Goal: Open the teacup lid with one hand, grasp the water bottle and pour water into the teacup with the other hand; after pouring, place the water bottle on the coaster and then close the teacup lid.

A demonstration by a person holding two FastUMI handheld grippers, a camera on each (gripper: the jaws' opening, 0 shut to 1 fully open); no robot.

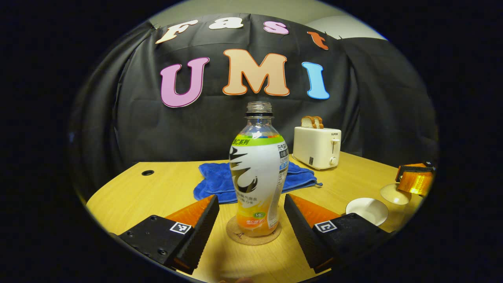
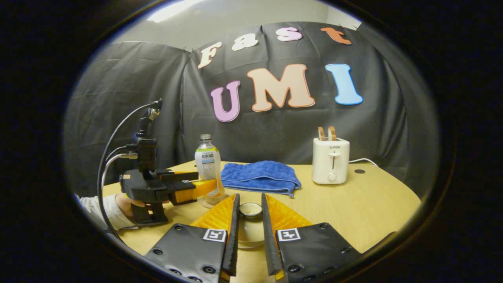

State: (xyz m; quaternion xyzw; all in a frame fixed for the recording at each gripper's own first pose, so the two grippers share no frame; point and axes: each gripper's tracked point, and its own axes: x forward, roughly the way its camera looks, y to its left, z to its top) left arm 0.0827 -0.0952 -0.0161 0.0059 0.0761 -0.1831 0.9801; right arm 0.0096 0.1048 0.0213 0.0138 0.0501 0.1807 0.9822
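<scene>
- In the left gripper view the bottle (image 1: 257,173) stands upright at frame centre on the coaster (image 1: 253,234), uncapped. The left gripper (image 1: 251,220) is spread wide, a finger on each side of the bottle's base, neither touching it.
- To my eye the bottle has been set down and released. The risk here is pulling the gripper away at an angle: a finger could clip the base and tip the uncapped bottle, spilling onto the table (image 1: 129,196) and the blue towel (image 1: 214,182) behind it.
- In the right gripper view the right gripper (image 2: 250,220) is narrowed around a lid (image 2: 250,210) at lower centre, gripped by its knob. The fingers look closed on it, though the contact is partly hidden.
- The cup (image 1: 367,210), a white bowl shape, sits at lower right of the left gripper view, open. Beside it hangs the lid (image 1: 395,193) under the right gripper (image 1: 414,181).
- The lid hangs apart from the cup and must come back over it. If lowered off-centre it would seat on the rim crooked or slide off.
- The knob gives little to hold, so a loose grip could drop the lid into the cup.
- The toaster (image 2: 331,160), at right of centre in the right gripper view, stands well apart from both grippers.
</scene>
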